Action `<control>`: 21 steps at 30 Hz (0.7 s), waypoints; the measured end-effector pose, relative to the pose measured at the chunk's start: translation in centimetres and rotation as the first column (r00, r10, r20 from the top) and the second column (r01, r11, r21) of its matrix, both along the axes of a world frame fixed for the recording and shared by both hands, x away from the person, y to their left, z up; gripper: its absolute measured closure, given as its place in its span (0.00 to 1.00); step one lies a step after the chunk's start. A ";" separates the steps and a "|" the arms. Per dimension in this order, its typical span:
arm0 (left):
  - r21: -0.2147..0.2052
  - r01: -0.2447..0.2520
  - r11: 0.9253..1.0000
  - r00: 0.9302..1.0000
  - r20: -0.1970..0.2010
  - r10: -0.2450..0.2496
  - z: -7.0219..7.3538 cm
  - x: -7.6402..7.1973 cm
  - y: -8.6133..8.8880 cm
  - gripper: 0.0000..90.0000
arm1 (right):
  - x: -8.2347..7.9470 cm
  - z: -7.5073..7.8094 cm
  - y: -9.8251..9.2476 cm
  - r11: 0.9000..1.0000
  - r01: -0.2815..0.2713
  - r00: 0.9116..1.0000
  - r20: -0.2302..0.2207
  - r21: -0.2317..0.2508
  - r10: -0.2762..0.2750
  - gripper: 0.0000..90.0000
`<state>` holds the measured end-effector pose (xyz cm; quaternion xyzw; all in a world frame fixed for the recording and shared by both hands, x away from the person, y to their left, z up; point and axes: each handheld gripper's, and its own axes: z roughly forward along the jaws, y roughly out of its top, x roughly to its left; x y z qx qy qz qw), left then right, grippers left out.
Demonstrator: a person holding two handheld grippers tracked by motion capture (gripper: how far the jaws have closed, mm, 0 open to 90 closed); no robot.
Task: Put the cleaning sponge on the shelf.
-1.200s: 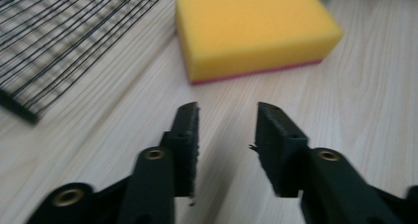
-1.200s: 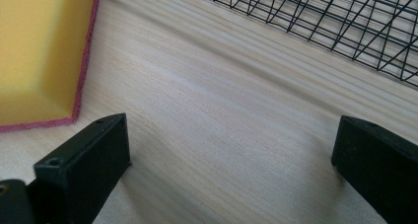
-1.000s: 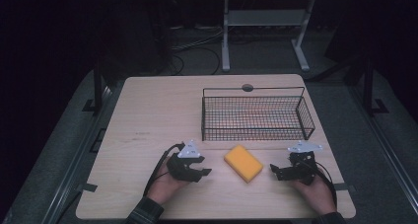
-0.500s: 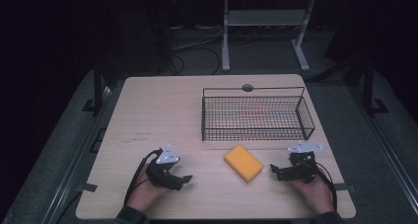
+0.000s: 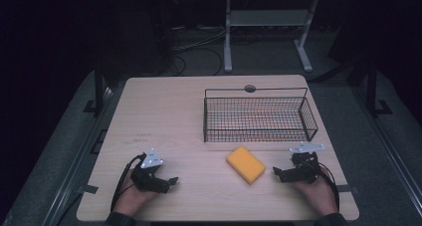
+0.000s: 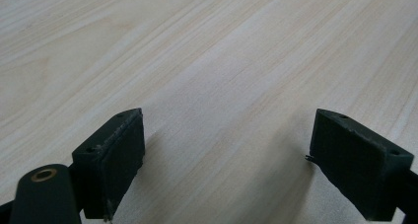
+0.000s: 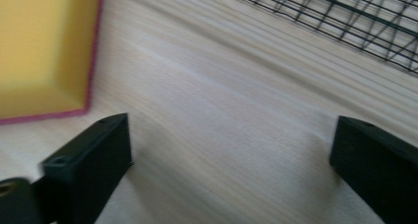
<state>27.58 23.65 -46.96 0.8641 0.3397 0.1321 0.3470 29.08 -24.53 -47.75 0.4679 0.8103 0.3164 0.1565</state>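
A yellow sponge with a pink underside lies flat on the wooden table, in front of the black wire basket. My left gripper rests near the front left, well to the left of the sponge. Its jaws have just been opening and stand open over bare wood. My right gripper sits just right of the sponge, pointing left. Its jaws have just been closing a little but remain open, with nothing between them. In the right gripper view the sponge lies off to the upper left, outside the jaws.
The basket stands at the back right of the table, empty. A round cable hole sits at the far edge behind it. Dark floor, cables and a white stand lie beyond the table.
My left gripper has slid left along the front of the table, away from the sponge, and its jaws have widened. The right gripper and the sponge have stayed put.
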 end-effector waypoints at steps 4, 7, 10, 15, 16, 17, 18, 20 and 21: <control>-0.005 0.008 1.000 1.000 0.009 -0.008 -0.2 0.0 0.0 0.14 | 0.0 1.0 0.0 1.000 -0.012 1.000 0.011 -0.005 0.012 0.06; -0.010 0.009 1.000 0.999 0.032 -0.009 -0.4 -0.1 0.1 0.14 | 0.0 1.8 0.0 1.000 -0.011 1.000 0.006 0.011 0.011 0.06; -0.022 0.007 1.000 0.999 0.041 -0.006 -0.6 -0.1 0.1 0.14 | 0.0 2.5 0.1 0.999 -0.026 1.000 0.004 0.018 0.026 0.05; -0.023 0.007 1.000 0.999 0.041 -0.006 -0.6 -0.1 0.1 0.14 | 0.2 3.2 0.8 0.998 -0.066 0.998 -0.013 0.018 0.066 0.05; -0.023 0.006 1.000 0.999 0.041 -0.005 -0.6 -0.1 0.1 0.14 | 0.2 3.3 0.9 0.997 -0.069 0.997 -0.017 0.019 0.069 0.05; -0.023 0.006 1.000 0.999 0.041 -0.005 -0.6 -0.1 0.1 0.14 | 0.2 3.4 1.1 0.997 -0.077 0.997 -0.018 0.019 0.077 0.05; -0.023 0.006 1.000 0.999 0.041 -0.005 -0.6 -0.1 0.1 0.14 | 0.2 3.5 1.3 0.996 -0.083 0.996 -0.017 0.022 0.083 0.05; -0.023 0.006 1.000 0.999 0.041 -0.005 -0.6 -0.1 0.1 0.14 | 0.2 3.8 1.7 0.995 -0.100 0.995 -0.019 0.020 0.100 0.05; -0.024 0.006 1.000 0.999 0.041 -0.005 -0.6 -0.1 0.1 0.14 | 0.2 3.9 1.9 0.994 -0.107 0.994 -0.019 0.019 0.108 0.05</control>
